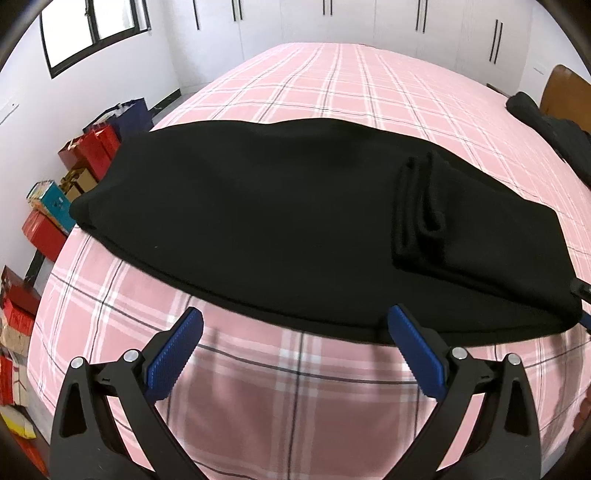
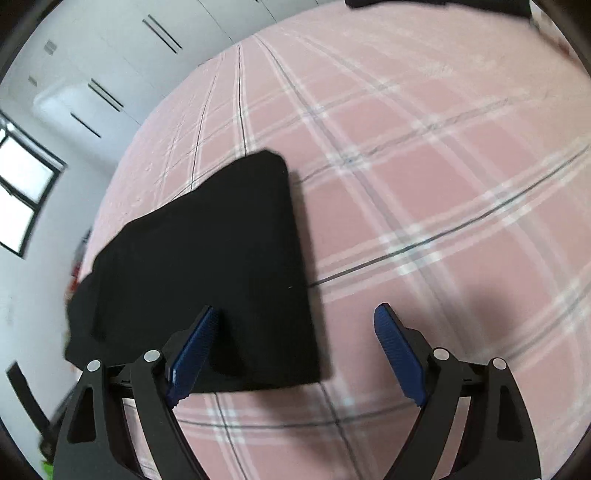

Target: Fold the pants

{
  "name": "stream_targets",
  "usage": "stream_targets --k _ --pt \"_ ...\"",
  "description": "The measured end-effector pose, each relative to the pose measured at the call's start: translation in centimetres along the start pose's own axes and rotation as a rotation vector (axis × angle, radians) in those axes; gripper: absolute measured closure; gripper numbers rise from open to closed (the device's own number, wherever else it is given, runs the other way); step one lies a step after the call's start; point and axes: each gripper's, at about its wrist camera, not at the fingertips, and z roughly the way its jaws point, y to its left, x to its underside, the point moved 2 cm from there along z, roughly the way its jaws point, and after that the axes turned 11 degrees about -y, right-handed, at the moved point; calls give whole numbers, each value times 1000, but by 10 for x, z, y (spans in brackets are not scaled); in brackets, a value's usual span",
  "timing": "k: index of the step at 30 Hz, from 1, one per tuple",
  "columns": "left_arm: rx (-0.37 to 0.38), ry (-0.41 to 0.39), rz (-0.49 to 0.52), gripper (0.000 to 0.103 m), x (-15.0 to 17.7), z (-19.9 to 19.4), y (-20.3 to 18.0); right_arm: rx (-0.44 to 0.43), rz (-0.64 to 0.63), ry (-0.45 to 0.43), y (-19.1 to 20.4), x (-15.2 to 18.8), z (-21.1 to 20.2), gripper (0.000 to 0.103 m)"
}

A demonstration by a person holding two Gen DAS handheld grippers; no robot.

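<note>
Overhead-lit, pink plaid bed [image 1: 332, 85] beneath black pants [image 1: 277, 229], white wardrobes [image 1: 332, 18] behind.

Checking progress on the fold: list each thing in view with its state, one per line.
pants: folded, lying flat on the bed, not held.
left tool: open, empty, near the pants' front edge.
right tool: open, empty, over the pants' corner.
bed sheet: spread smooth.
dark garment: heaped by the headboard.
</note>
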Motion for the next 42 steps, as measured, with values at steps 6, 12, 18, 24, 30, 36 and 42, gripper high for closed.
stream_targets --k 6,12,18,24,30,36,42 --pt "20 10 -8 5 2 2 -7 -109 -17 -17 27 8 11 77" --pt "-7 -39 -4 5 0 -8 -6 -92 -80 -71 13 -11 -25 87" --pt "-9 -34 19 5 2 -9 -11 14 -147 -115 -25 -37 -58 97" --pt "11 -20 63 5 4 -6 -25 276 -129 -137 -102 -50 -100 91" --pt "-6 -51 97 5 3 -13 -36 25 -464 -89 30 2 -95 38" --pt "-1 -47 64 5 2 -12 -28 -91 -689 27 143 62 -16 42" --pt "23 -26 26 5 0 -6 -17 -148 -564 -9 162 45 -14 96"
